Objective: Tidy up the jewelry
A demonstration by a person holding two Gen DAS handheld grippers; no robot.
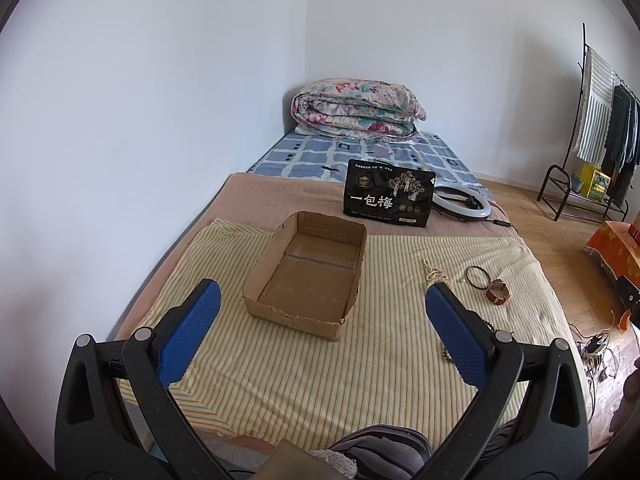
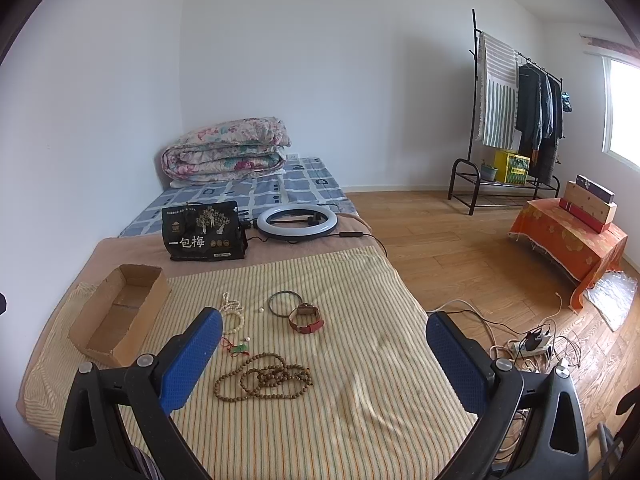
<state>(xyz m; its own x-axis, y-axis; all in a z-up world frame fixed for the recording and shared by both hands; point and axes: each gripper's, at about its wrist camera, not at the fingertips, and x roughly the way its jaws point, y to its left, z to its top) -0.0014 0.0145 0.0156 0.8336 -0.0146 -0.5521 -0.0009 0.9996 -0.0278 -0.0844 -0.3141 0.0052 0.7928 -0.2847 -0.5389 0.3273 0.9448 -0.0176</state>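
Both grippers spread wide, empty. Wooden bead strand [image 2: 264, 380] just ahead of right gripper [image 2: 324, 356]; cardboard box [image 2: 120, 314] far left, nearer left gripper [image 1: 323, 328].

- The left wrist view looks forward and slightly down from above the near edge of the yellow striped cloth [image 1: 400, 360], facing the open brown cardboard box [image 1: 308, 276] close at 12 o'clock.
- The right wrist view sits further right and looks the same way, with the box [image 2: 120, 312] at 10 o'clock and wooden floor at 3 o'clock.
- Both share the box, cloth [image 2: 320, 420], black printed pouch [image 1: 388, 198] [image 2: 204, 232] and white ring light [image 1: 462, 202] [image 2: 298, 222].
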